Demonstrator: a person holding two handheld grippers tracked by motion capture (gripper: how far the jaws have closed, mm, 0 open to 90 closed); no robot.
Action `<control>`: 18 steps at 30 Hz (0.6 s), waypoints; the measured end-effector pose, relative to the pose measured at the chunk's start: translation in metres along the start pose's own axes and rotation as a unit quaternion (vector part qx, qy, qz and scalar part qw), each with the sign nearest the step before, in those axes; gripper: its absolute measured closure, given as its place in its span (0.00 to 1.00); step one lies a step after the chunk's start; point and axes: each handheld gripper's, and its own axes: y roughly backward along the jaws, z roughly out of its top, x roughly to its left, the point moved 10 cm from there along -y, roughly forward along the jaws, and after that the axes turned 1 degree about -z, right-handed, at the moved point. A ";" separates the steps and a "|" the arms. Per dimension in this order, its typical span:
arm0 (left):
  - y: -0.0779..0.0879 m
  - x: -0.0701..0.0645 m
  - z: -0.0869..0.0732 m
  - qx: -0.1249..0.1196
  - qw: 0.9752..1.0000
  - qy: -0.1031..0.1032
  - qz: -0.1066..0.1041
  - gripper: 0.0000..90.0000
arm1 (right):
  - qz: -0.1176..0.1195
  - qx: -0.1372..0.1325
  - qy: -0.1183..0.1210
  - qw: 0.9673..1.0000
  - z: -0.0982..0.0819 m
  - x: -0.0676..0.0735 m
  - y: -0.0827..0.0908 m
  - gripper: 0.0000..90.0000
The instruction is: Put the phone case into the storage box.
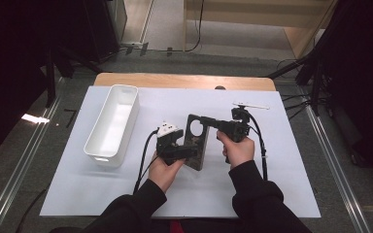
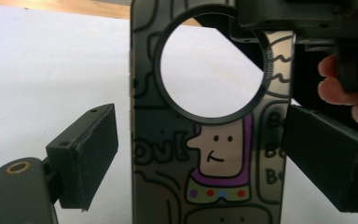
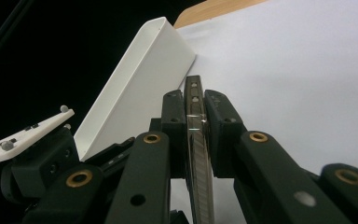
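The phone case (image 1: 197, 141), a flat dark shell with cartoon print and a round cut-out, stands above the white sheet (image 1: 272, 184). The right gripper (image 1: 205, 121) clamps its thin edge. The left gripper (image 1: 187, 154) jaws straddle it, wide, pads clear. The white rectangular bin (image 1: 111, 124) is near.

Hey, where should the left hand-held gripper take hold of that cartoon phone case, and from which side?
Across the two long edges of the phone case, below the round opening. The left hand-held gripper already straddles that flat, solid stretch with its pads open on both sides. The right hand-held gripper pinches it elsewhere.
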 end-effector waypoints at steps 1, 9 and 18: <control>0.000 0.000 0.000 0.002 1.000 0.002 -0.001 0.12 | 0.000 0.000 0.001 1.000 0.000 0.000 0.000 0.87; 0.005 -0.005 0.001 0.011 0.999 -0.004 -0.038 0.02 | 0.000 0.001 0.010 1.000 0.001 0.003 0.002 0.87; 0.019 -0.011 0.015 0.012 0.997 0.001 -0.078 0.00 | -0.004 -0.005 0.012 1.000 0.005 -0.001 0.007 0.87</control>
